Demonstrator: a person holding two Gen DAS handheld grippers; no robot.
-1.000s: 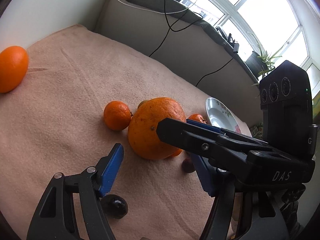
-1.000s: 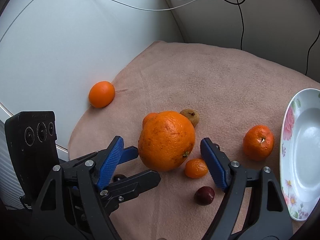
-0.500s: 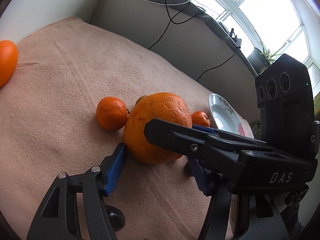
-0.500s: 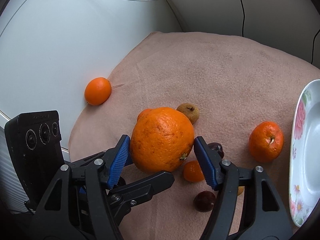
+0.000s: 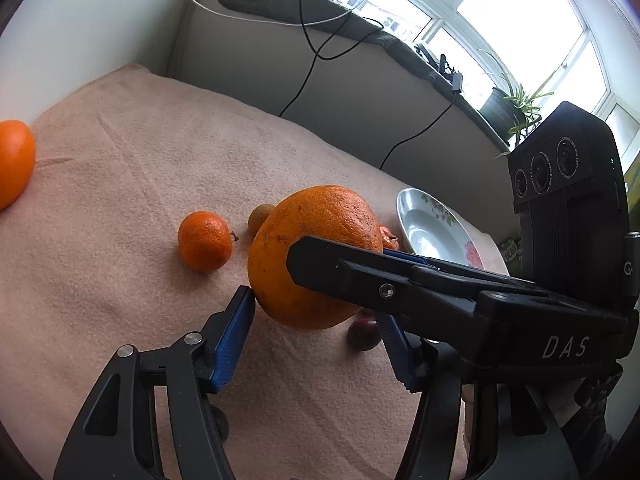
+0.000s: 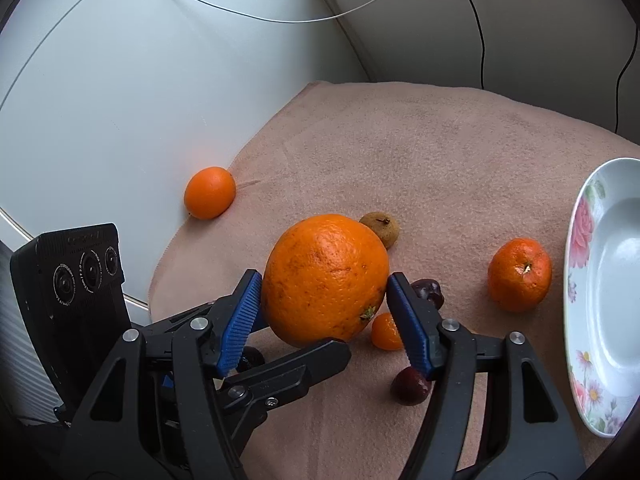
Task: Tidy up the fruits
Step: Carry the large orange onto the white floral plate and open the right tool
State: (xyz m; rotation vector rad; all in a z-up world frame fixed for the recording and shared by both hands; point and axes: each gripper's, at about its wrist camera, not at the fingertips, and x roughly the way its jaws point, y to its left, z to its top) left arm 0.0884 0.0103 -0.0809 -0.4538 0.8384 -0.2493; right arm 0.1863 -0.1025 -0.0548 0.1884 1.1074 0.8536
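Note:
A big orange sits on the pink cloth, between the blue pads of my right gripper, which touch its two sides. It also shows in the left wrist view. My left gripper is open just before it, its left pad close to the peel; its right finger is partly hidden behind the right gripper's body. A flowered white plate lies at the right, also in the left wrist view.
A tangerine, a small orange fruit, two dark red fruits and a brown fruit lie around the big orange. Another orange rests by the white wall. A tangerine lies left. Cables hang behind.
Both grippers moved in on the big orange. The right gripper's pads narrowed from a wide gap to touching its sides. The left gripper came closer.

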